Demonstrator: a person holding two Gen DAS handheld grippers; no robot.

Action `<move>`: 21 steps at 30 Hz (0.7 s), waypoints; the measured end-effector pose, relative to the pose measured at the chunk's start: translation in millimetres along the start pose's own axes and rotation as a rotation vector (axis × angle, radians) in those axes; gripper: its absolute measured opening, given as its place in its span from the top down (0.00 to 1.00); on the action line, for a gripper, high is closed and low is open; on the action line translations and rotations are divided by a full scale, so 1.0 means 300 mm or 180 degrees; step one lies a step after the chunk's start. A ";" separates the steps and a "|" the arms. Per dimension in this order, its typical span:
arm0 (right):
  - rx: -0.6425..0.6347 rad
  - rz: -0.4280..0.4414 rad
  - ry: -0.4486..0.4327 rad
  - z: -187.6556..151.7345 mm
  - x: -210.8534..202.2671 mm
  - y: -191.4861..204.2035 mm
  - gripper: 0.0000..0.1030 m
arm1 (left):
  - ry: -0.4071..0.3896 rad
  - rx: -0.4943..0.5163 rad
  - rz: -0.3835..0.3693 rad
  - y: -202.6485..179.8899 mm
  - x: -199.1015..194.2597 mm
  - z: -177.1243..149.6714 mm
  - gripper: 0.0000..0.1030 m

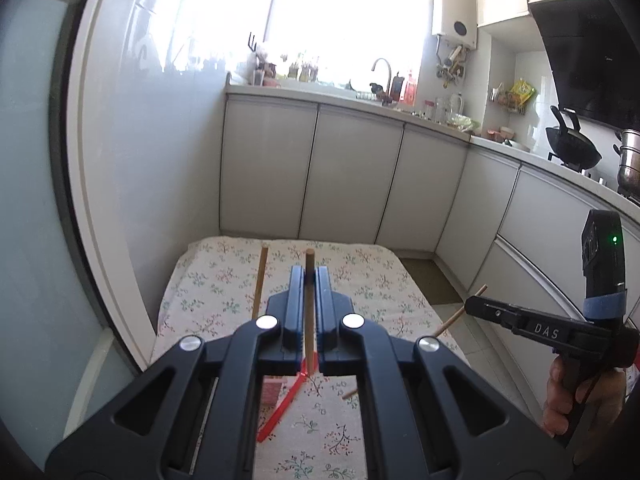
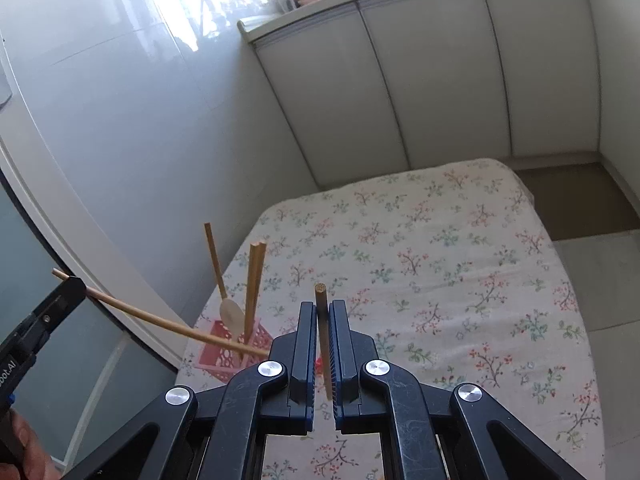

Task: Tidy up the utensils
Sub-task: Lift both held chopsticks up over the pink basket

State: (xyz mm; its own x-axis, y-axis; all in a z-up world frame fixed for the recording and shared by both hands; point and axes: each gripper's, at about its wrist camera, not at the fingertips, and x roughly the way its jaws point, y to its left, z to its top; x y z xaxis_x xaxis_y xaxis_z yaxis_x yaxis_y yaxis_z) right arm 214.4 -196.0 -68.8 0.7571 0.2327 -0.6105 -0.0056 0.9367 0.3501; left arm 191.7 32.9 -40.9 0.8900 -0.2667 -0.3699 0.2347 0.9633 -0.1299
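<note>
Floral-cloth table [image 2: 440, 248] sits below me, pink basket [image 2: 224, 344] at its 8 o'clock edge. My left gripper [image 1: 308, 280] and right gripper [image 2: 322, 312] each clamp their jaws on a wooden stick.

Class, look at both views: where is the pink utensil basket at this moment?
In the right wrist view the pink basket stands on the floral tablecloth near its left edge, lower left of the right gripper, holding a wooden spoon.

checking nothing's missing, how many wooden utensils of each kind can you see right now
thin wooden chopsticks: 4 (1 in left hand-held gripper, 1 in right hand-held gripper, 2 standing in pink plastic basket)
pale wooden spoon: 1
total: 5
</note>
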 end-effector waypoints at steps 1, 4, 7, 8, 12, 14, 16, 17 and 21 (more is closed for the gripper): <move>0.0000 0.0011 -0.0023 0.007 -0.005 0.004 0.94 | -0.0084 0.0009 0.0038 0.003 -0.013 0.011 0.95; 0.0018 0.0047 -0.0063 0.022 -0.015 0.014 0.94 | -0.0237 0.0045 0.0159 0.013 -0.020 0.030 0.95; 0.0046 0.0102 -0.0101 0.038 -0.020 0.025 0.94 | -0.0320 0.0049 0.0259 0.023 -0.008 0.044 0.95; 0.0051 0.0118 -0.0122 0.042 -0.023 0.030 0.94 | -0.0341 0.0043 0.0274 0.027 0.000 0.047 0.95; 0.0053 0.0194 -0.0249 0.070 -0.033 0.065 0.94 | -0.0464 0.0103 0.0405 0.025 0.034 0.062 0.95; 0.0051 0.0243 -0.0316 0.086 -0.035 0.086 0.94 | -0.0501 0.0144 0.0489 0.024 0.051 0.065 0.95; 0.0068 0.0278 -0.0378 0.100 -0.031 0.104 0.94 | -0.0519 0.0204 0.0610 0.023 0.078 0.062 0.95; 0.0081 0.0297 -0.0401 0.106 -0.025 0.110 0.94 | -0.0515 0.0212 0.0641 0.027 0.090 0.060 0.95; 0.0142 0.0376 -0.0467 0.123 0.011 0.125 0.94 | -0.0525 0.0257 0.0729 0.038 0.127 0.054 0.95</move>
State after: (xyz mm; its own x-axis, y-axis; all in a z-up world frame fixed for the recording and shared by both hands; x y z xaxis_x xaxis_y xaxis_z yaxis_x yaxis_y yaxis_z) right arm 240.7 -169.9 -31.5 0.8400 0.2967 -0.4543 -0.0736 0.8918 0.4463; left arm 234.6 34.3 -41.6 0.9734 -0.0401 -0.2256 0.0448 0.9989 0.0158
